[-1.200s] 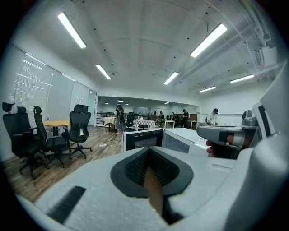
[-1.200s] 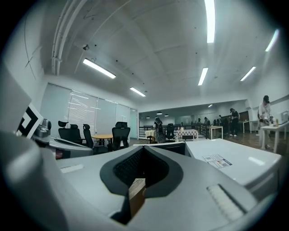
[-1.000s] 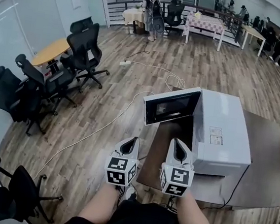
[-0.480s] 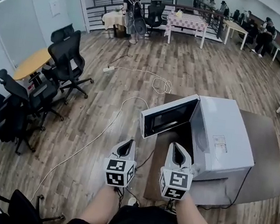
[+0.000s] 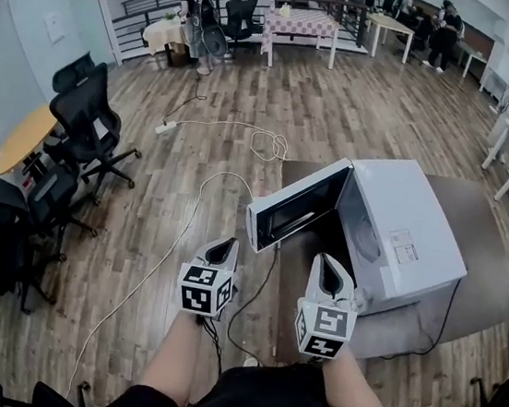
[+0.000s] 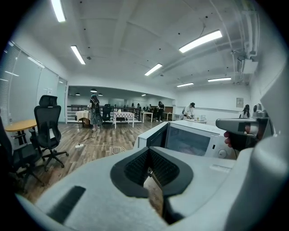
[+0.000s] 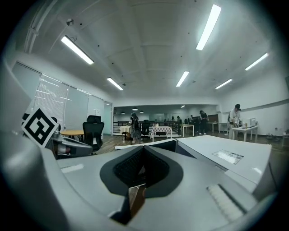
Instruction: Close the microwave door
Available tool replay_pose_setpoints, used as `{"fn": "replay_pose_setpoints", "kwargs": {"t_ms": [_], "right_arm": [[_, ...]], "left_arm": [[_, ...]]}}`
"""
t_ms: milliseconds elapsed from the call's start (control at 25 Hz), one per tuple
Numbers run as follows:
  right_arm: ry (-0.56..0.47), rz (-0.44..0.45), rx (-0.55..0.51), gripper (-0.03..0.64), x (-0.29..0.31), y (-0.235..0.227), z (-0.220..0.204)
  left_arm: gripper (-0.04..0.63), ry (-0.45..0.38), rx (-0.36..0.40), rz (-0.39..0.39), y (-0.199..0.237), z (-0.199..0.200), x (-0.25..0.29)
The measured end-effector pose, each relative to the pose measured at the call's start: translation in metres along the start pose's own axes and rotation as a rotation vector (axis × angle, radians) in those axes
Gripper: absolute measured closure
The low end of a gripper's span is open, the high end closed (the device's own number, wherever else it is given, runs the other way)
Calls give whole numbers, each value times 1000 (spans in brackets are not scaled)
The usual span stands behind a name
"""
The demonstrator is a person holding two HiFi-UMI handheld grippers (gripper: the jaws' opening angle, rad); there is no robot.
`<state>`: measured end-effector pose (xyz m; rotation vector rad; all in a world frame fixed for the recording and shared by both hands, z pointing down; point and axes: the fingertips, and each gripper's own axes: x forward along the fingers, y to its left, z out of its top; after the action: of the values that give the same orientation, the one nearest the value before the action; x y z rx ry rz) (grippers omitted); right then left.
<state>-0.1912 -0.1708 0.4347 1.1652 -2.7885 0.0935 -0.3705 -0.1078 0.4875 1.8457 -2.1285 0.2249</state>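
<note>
Both pairs of fingers were pressed together with nothing between them: the left gripper [image 5: 221, 249] showed its dark pads meeting at the tip in its own view, and the right gripper [image 5: 327, 271] showed the same. Neither touched the microwave [image 5: 408, 237]. The left gripper hung over the wooden floor, just outside the free edge of the microwave's door [image 5: 295, 214], and the right gripper sat in front of the microwave's open cavity, on the inner side of that door and above the near edge of the brown surface [image 5: 487, 275] that carried the microwave. The door stood swung wide out from the microwave's front, so the task had not yet been started. A white cable [image 5: 186, 226] trailed across the floor on the door's side of the microwave, and office chairs [image 5: 89, 120] stood well apart from it beyond that. The likeliest trouble, as a judgement, lay with the right gripper: if the left one pushed the door home while the right one remained in front of the cavity, the door would strike or trap it. A push placed close to the hinge would turn the door poorly and might shove the microwave along the surface instead. Too light a push could leave the door unlatched; too hard a one could make it bounce back open.
</note>
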Motion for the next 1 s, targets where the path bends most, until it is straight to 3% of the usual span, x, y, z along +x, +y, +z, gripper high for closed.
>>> {"fn": "replay_pose_setpoints", "kwargs": {"t_ms": [320, 480, 760, 1000], "right_arm": [[14, -70, -27, 607, 0, -28, 1], [58, -88, -65, 607, 2, -36, -8], [81, -118, -93, 607, 1, -48, -12], [97, -128, -102, 607, 1, -54, -16]], "left_arm": [[479, 25, 58, -105, 23, -10, 57], [439, 60, 97, -96, 45, -16, 88], [412, 159, 174, -145, 57, -41, 116], [411, 183, 192, -184, 57, -44, 130]]}}
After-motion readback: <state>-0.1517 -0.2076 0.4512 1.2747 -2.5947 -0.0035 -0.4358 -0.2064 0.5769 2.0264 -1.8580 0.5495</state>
